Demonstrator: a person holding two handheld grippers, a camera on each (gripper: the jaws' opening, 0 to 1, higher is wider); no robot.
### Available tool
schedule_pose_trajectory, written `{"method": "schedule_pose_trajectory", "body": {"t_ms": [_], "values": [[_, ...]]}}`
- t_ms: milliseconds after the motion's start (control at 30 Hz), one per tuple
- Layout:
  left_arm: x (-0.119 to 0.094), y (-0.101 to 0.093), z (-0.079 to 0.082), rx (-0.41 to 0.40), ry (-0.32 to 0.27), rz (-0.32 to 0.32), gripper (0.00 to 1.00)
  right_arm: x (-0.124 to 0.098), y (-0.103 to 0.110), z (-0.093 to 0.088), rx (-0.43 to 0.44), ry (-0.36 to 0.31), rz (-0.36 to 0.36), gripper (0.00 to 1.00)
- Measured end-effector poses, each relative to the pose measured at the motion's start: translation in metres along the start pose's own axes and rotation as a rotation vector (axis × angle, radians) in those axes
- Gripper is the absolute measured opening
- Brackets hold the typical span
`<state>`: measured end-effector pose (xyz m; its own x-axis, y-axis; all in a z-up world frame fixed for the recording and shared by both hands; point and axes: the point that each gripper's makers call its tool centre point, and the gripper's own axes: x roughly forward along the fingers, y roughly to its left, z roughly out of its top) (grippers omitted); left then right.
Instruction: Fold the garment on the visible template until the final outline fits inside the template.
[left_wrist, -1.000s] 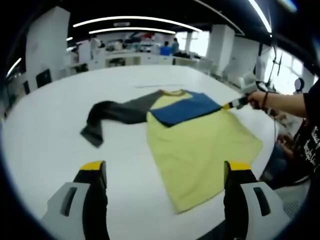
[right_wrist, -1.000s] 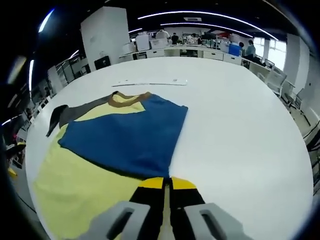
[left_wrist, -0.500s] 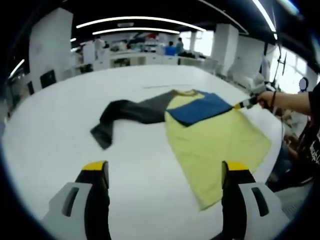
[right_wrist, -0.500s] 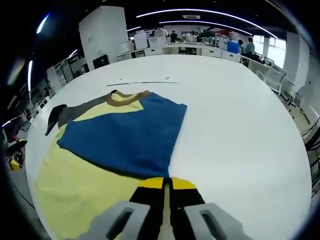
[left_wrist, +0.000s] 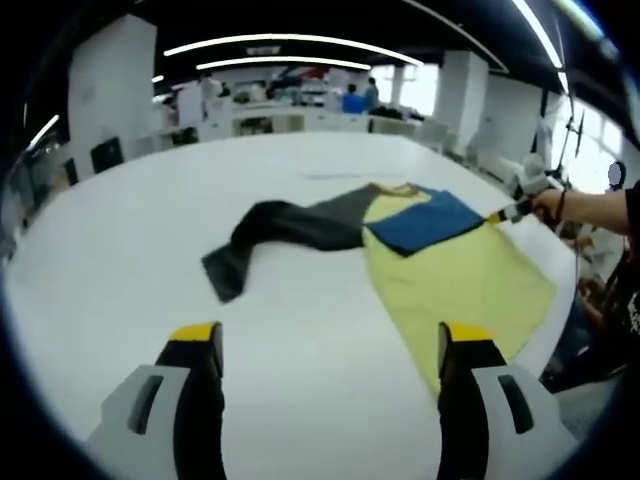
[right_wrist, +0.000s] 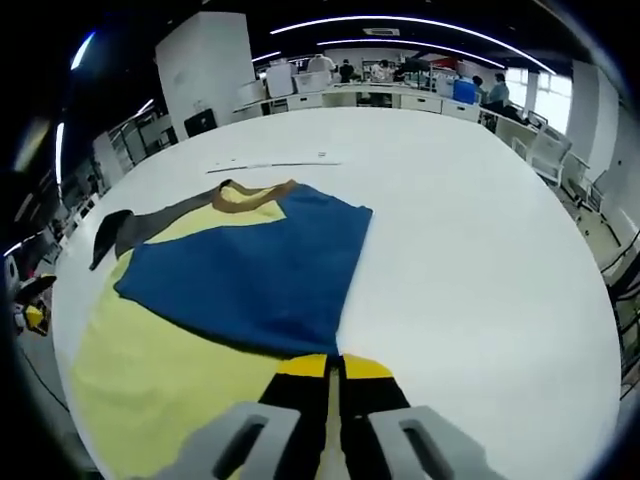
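right gripper (right_wrist: 333, 368) pinches the blue sleeve (right_wrist: 255, 270) folded across the yellow garment (left_wrist: 470, 280), left gripper (left_wrist: 330, 345) hangs released; the grey sleeve (left_wrist: 275, 230) likely needs folding next.

The white table (right_wrist: 470, 230) reads smooth and matt, catching only a faint sheen from the ceiling strip lights. On it, the garment (right_wrist: 180, 300) is soft cloth: the yellow body looks matt and lightly rumpled, the blue sleeve (right_wrist: 250, 270) folded over it a flat, dull knit. In the left gripper view the grey sleeve (left_wrist: 285, 225) shows the same matt fabric, creased along its length. The left gripper (left_wrist: 330, 345) and right gripper (right_wrist: 333, 368) look like hard plastic: grey shells with a slight gloss, black jaws, yellow-capped tips.
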<state>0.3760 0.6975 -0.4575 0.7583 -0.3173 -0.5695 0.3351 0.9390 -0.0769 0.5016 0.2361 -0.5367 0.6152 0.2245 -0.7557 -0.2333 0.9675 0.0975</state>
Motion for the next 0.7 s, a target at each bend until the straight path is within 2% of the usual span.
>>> {"method": "schedule_pose_trajectory", "body": {"t_ms": [400, 467, 500, 700], "values": [[0.001, 0.017, 0.019, -0.006, -0.029, 0.015, 0.83, -0.002, -0.002, 0.001, -0.012, -0.003, 0.014, 0.01], [0.001, 0.020, 0.023, -0.011, -0.035, 0.022, 0.83, -0.004, 0.000, 0.005, -0.004, -0.031, 0.033, 0.08], [0.001, 0.021, 0.024, -0.017, -0.038, 0.025, 0.83, -0.005, 0.002, 0.008, -0.010, -0.053, 0.045, 0.15], [0.005, 0.032, 0.032, -0.062, -0.065, 0.056, 0.80, -0.015, 0.008, 0.018, -0.014, -0.099, 0.083, 0.41]]}}
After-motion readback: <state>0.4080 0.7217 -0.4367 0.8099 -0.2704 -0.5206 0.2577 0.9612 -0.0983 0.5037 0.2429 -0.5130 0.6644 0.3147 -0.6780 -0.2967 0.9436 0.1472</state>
